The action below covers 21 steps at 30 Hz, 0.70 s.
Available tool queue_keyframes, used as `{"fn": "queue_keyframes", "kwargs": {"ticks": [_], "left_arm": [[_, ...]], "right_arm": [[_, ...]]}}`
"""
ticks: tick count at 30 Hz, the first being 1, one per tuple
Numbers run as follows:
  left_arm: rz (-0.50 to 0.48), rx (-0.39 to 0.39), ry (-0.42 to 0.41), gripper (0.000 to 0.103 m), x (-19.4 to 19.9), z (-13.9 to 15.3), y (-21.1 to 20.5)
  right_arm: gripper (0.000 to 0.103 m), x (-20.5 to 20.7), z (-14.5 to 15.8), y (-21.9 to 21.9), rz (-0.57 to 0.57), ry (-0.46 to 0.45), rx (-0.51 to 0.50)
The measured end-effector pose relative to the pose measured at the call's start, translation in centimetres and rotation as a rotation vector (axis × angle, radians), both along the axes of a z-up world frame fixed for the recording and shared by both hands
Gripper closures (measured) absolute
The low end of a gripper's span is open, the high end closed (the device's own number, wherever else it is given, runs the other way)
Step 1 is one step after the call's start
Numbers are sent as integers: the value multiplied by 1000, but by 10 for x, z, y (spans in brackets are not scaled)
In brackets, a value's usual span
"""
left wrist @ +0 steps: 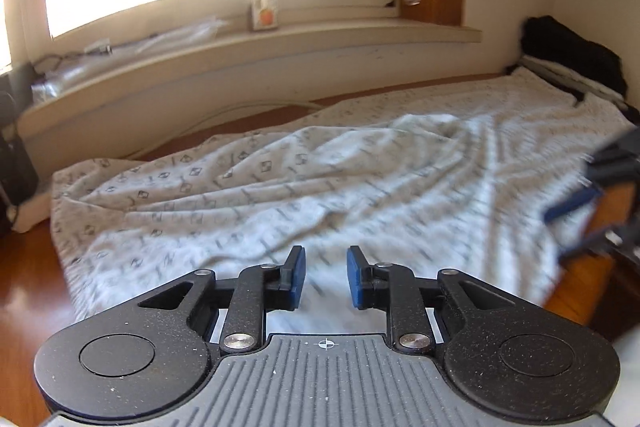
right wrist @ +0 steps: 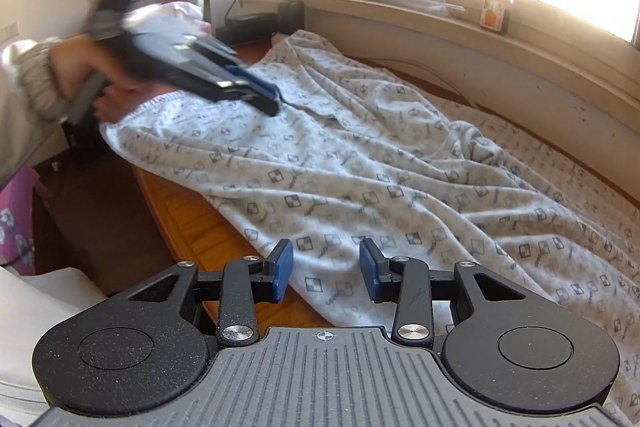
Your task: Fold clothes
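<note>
Garment: a pale printed garment (right wrist: 360, 163), apparently trousers, lies rumpled along the wooden desk (right wrist: 188, 223), running from 10 o'clock to 4 o'clock in the right wrist view; what looks like the elastic waistband sits at the 9 o'clock end, near the person's hand (right wrist: 100, 83).
Folds: a raised ridge runs down the middle of the cloth and loose creases spread toward the window side; nothing looks neatly doubled over yet.
Left gripper: left gripper (left wrist: 326, 277) stands part open above the cloth, nothing between the pads; its view is motion-blurred.
Right gripper: right gripper (right wrist: 326, 271) also stands part open, low over the near hem at 6 o'clock, the cloth edge lying under the gap but not pinched.
Step in hand, as I judge it: getting a fresh hold on the two ends before the next fold.
Doing it well: take only the edge layer, near a corner, at matching points on both ends; lift together and keep the cloth taut so the ridge flattens.
Risk: the near edge lies close to the desk's rim and could slide off.
Surroundings: window sill (left wrist: 256, 47) at 12 o'clock, with a small jar (left wrist: 262, 7) on it.
</note>
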State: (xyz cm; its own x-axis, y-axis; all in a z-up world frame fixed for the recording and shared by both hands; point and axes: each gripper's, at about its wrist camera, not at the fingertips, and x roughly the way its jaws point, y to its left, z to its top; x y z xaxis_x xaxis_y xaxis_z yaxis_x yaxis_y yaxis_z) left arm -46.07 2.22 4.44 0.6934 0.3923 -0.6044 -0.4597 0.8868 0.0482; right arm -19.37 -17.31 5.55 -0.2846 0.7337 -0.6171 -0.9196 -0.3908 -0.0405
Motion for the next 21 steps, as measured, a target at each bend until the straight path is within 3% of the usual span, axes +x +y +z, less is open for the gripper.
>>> {"fn": "queue_keyframes", "kwargs": {"ticks": [4,10,15,17,18,19,20,21], "left_arm": [[-38,22,-31,65,-14,8,-41],[-111,26,-24,63,-1,5,-83],[-122,82,25,63,17,-8,-98],[-136,77,26,63,21,-10,-101],[-143,84,33,63,23,-12,-103],[-145,97,43,64,24,-14,-104],[-145,115,54,73,25,-16,-106],[-144,136,65,89,26,-18,-105]], "right_arm": [[65,-3,2,5,12,-35,3],[65,-1,-1,19,15,-69,-25],[66,-4,-2,22,33,-87,-39],[69,-7,-2,21,42,-99,-41],[76,-7,-2,21,48,-102,-46],[79,-8,-3,22,53,-105,-52],[80,-8,-3,22,58,-107,-57],[81,-7,-3,21,62,-105,-58]]}}
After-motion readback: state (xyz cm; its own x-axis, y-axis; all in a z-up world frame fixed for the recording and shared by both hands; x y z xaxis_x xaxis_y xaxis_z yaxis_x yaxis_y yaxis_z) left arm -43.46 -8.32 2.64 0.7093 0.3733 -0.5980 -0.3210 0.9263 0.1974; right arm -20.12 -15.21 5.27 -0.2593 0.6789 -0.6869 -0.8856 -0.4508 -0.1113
